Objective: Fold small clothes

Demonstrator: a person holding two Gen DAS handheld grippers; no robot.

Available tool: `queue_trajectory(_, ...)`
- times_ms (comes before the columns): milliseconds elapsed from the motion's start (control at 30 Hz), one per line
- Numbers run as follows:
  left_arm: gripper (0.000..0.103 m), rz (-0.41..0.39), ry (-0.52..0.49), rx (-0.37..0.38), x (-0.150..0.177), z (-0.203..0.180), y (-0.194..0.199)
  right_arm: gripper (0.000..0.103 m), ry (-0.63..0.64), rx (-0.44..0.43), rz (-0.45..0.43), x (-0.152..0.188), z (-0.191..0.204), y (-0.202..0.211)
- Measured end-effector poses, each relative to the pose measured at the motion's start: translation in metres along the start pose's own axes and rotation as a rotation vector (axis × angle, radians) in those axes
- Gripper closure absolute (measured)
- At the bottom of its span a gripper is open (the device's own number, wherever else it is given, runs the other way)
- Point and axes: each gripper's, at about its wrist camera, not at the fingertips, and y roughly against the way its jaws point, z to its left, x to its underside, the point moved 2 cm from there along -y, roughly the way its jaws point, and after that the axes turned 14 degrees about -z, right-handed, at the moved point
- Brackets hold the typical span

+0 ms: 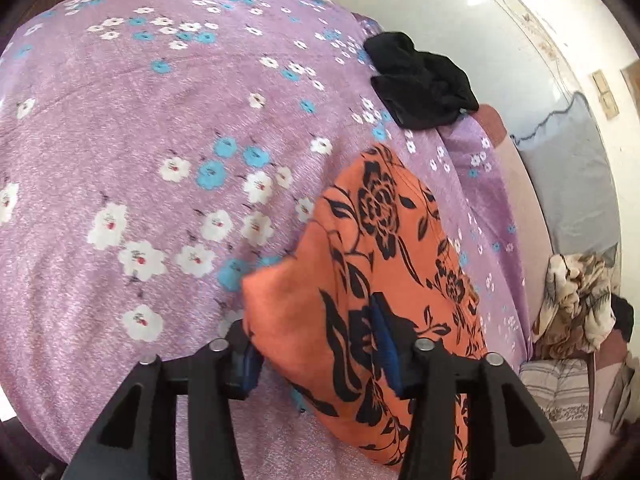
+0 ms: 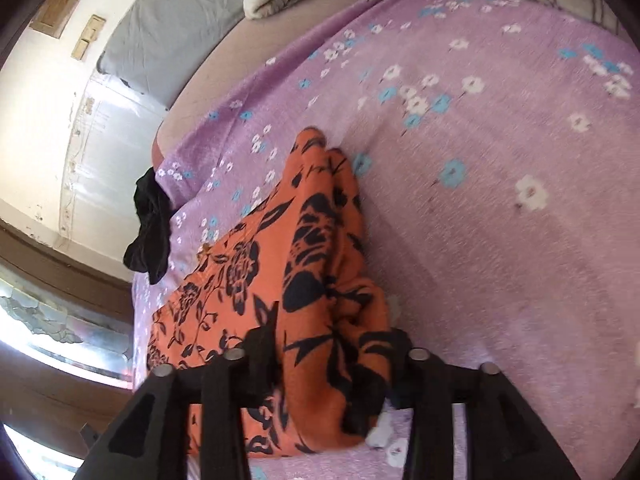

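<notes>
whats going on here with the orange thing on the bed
A person is folding an orange garment with a black flower print on a purple floral bedsheet, using a handheld gripper in each hand. The left gripper and right gripper each straddle the cloth, jaws apart. A black garment lies crumpled near the bed's edge.

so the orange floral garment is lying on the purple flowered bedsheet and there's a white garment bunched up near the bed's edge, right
Not quite: the bunched garment near the edge is black, not white. The left wrist view shows it clearly, dark and crumpled at the edge of the purple flowered bedsheet. The rest holds: the orange floral garment does lie on that sheet.
</notes>
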Motion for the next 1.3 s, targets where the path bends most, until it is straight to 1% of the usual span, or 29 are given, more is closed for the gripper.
queue_trajectory(33, 0.049, -0.003, 0.013, -0.014, -0.002, 0.007, 0.003, 0.036, 0.011, 0.056, -0.073, -0.006, -0.005, 0.013)
queue_trajectory(67, 0.049, 0.000, 0.023, -0.023, -0.004, 0.012, 0.005, 0.036, 0.022, 0.105, -0.123, -0.012, -0.010, 0.024)
queue_trajectory(100, 0.049, 0.003, 0.035, -0.033, -0.004, 0.017, 0.008, 0.036, 0.021, 0.120, -0.159, -0.018, -0.012, 0.033)
queue_trajectory(133, 0.049, 0.000, 0.049, -0.041, -0.004, 0.022, 0.012, 0.036, 0.011, 0.096, -0.184, -0.022, -0.012, 0.039)
queue_trajectory(167, 0.049, -0.005, 0.063, -0.047, -0.004, 0.026, 0.015, 0.036, 0.010, 0.053, -0.190, -0.025, -0.006, 0.042)
queue_trajectory(233, 0.049, -0.009, 0.082, -0.041, -0.002, 0.031, 0.023, 0.037, 0.070, -0.037, -0.166, -0.023, 0.017, 0.041)
queue_trajectory(300, 0.049, -0.025, 0.092, -0.013, 0.003, 0.031, 0.035, 0.039, 0.158, -0.127, -0.121, -0.009, 0.051, 0.035)
queue_trajectory(367, 0.049, -0.024, 0.057, 0.022, 0.013, 0.024, 0.042, 0.051, 0.247, -0.217, -0.043, 0.016, 0.090, 0.023)
queue_trajectory(400, 0.049, -0.004, 0.038, 0.035, 0.020, 0.020, 0.041, 0.053, 0.289, -0.255, -0.009, 0.031, 0.107, 0.017)
queue_trajectory(467, 0.048, 0.063, 0.035, 0.064, 0.032, 0.014, 0.030, 0.054, 0.351, -0.331, 0.050, 0.059, 0.133, 0.011)
queue_trajectory(533, 0.048, 0.121, 0.051, 0.053, 0.040, 0.012, 0.014, 0.055, 0.392, -0.379, 0.102, 0.083, 0.152, 0.004)
queue_trajectory(567, 0.048, 0.115, 0.068, 0.050, 0.040, 0.013, 0.011, 0.055, 0.404, -0.392, 0.120, 0.093, 0.158, -0.001)
queue_trajectory(633, 0.046, 0.069, 0.077, 0.047, 0.034, 0.008, 0.010, 0.055, 0.414, -0.421, 0.150, 0.105, 0.167, -0.010)
queue_trajectory(700, 0.045, 0.024, 0.051, 0.029, 0.027, 0.002, 0.005, 0.055, 0.402, -0.442, 0.169, 0.108, 0.171, -0.019)
queue_trajectory(767, 0.045, 0.007, 0.062, 0.007, 0.024, 0.000, -0.004, 0.055, 0.363, -0.460, 0.217, 0.110, 0.172, -0.034)
queue_trajectory(800, 0.045, -0.002, 0.072, 0.001, 0.024, 0.000, -0.008, 0.054, 0.345, -0.446, 0.260, 0.115, 0.171, -0.046)
queue_trajectory(867, 0.045, -0.033, 0.050, -0.017, 0.025, -0.005, -0.011, 0.056, 0.319, -0.372, 0.393, 0.133, 0.161, -0.073)
queue_trajectory(900, 0.046, -0.040, 0.023, -0.028, 0.027, -0.009, -0.013, 0.062, 0.312, -0.371, 0.375, 0.133, 0.158, -0.075)
queue_trajectory(933, 0.046, -0.045, -0.002, -0.036, 0.027, -0.013, -0.014, 0.064, 0.296, -0.384, 0.374, 0.129, 0.158, -0.073)
queue_trajectory(1033, 0.046, -0.052, -0.006, -0.035, 0.024, -0.014, -0.019, 0.064, 0.243, -0.396, 0.439, 0.118, 0.155, -0.067)
queue_trajectory(1133, 0.046, -0.065, -0.010, -0.038, 0.023, -0.015, -0.021, 0.062, 0.197, -0.401, 0.414, 0.103, 0.145, -0.061)
queue_trajectory(1167, 0.050, -0.072, -0.020, -0.042, 0.023, -0.016, -0.021, 0.059, 0.182, -0.404, 0.397, 0.099, 0.143, -0.058)
queue_trajectory(1200, 0.055, -0.076, -0.032, -0.048, 0.024, -0.017, -0.022, 0.058, 0.165, -0.418, 0.381, 0.096, 0.141, -0.055)
queue_trajectory(1233, 0.066, -0.074, -0.041, -0.051, 0.025, -0.017, -0.024, 0.058, 0.157, -0.439, 0.371, 0.094, 0.142, -0.052)
queue_trajectory(1267, 0.072, -0.069, -0.042, -0.045, 0.025, -0.017, -0.025, 0.058, 0.164, -0.458, 0.370, 0.095, 0.145, -0.049)
queue_trajectory(1300, 0.076, -0.066, -0.041, -0.036, 0.026, -0.017, -0.026, 0.058, 0.182, -0.468, 0.368, 0.097, 0.148, -0.047)
